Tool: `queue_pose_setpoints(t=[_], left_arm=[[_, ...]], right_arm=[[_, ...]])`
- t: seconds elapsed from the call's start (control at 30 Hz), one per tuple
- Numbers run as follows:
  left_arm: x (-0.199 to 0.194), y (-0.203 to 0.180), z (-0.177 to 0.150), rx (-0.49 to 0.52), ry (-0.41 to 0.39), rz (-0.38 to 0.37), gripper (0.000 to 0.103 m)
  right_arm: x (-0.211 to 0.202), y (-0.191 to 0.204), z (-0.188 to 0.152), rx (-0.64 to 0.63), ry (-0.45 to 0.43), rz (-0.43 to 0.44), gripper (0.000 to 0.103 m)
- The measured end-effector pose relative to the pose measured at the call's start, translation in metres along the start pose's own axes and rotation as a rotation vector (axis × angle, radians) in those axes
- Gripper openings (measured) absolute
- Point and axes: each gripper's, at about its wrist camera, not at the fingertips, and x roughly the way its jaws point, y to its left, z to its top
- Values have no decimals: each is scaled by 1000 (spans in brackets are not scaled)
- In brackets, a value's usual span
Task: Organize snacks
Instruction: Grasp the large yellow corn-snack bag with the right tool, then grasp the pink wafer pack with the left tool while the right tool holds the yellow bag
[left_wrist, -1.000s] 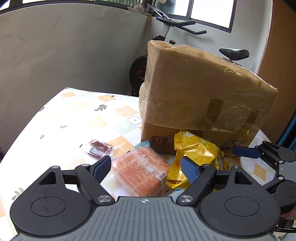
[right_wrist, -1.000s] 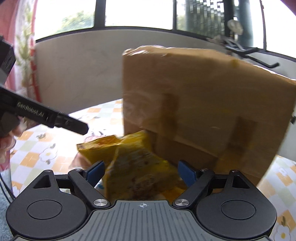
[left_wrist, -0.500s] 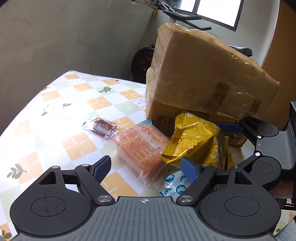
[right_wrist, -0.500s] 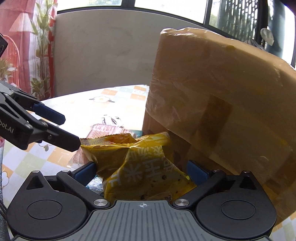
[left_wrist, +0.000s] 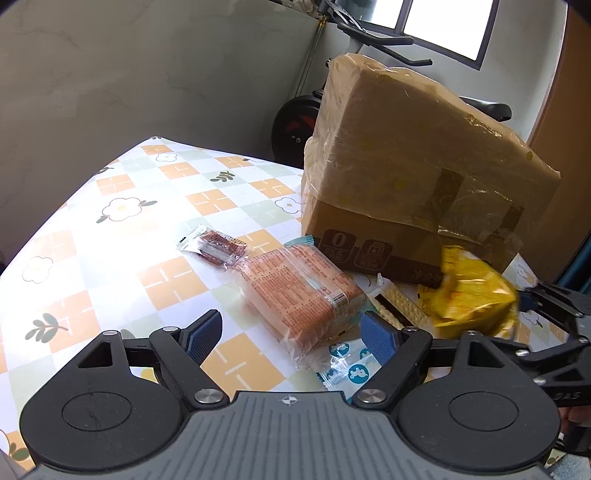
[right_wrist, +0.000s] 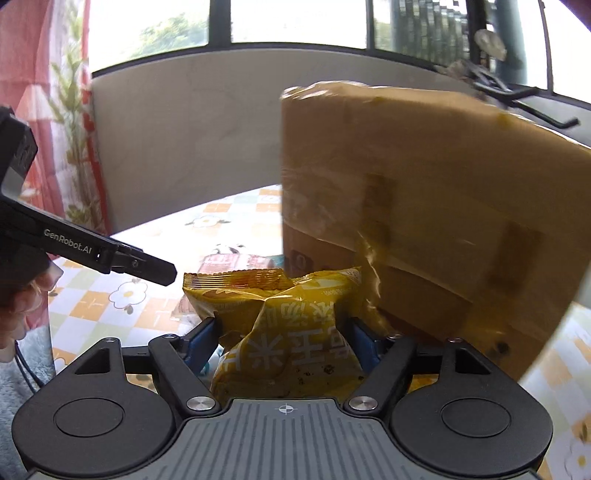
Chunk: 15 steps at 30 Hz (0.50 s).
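- Left wrist view: the left gripper (left_wrist: 290, 334) is held with its jaws wide apart above the table (left_wrist: 110, 258), and nothing is gripped between them.
- An orange pack (left_wrist: 301, 291) is seen lying flat on the table ahead of the gap between the blue pads (left_wrist: 205, 334); no pad is touching it.
- A small dark red packet (left_wrist: 216, 245) is laid just beyond the orange pack, its near end touching or overlapping the pack's far corner.
- A pale wafer pack (left_wrist: 393, 302) is partly seen between the orange pack and the yellow bag (left_wrist: 471, 295).
- A taped box (left_wrist: 417, 173) is set upright on the table behind the snacks, its lower edge close behind the orange pack.
- The yellow bag is shown blurred at the right, in front of the box, next to the right gripper (left_wrist: 546, 306); the grip itself is not shown from here.
- Right wrist view: the right gripper (right_wrist: 284, 341) is shown with its jaws just closed in on the yellow bag (right_wrist: 284, 332), whose crumpled sides are pressed by both pads.
- The bag is held in front of the box (right_wrist: 436, 206), which fills the right half of the view.
- The orange pack (right_wrist: 229, 264) is partly seen behind the bag's top seam.
- The left gripper's (right_wrist: 140, 264) finger is seen from the side at the left, with a hand (right_wrist: 22, 306) behind it.
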Motion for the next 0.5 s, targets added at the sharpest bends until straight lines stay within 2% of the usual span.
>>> queue_pose_setpoints(t=[0.17, 0.3, 0.4, 0.5], left_arm=[[-1, -12, -1, 22, -1, 3, 84], [2, -21, -2, 21, 9, 10, 84], [8, -26, -4, 5, 29, 29, 84], [17, -26, -3, -40, 49, 47, 84]], right_arm=[[-41, -31, -24, 156, -29, -138, 72], [-57, -52, -40, 236, -14, -271, 72], [-57, -59, -48, 250, 6, -343, 72], [-50, -62, -53, 241, 18, -360, 72]])
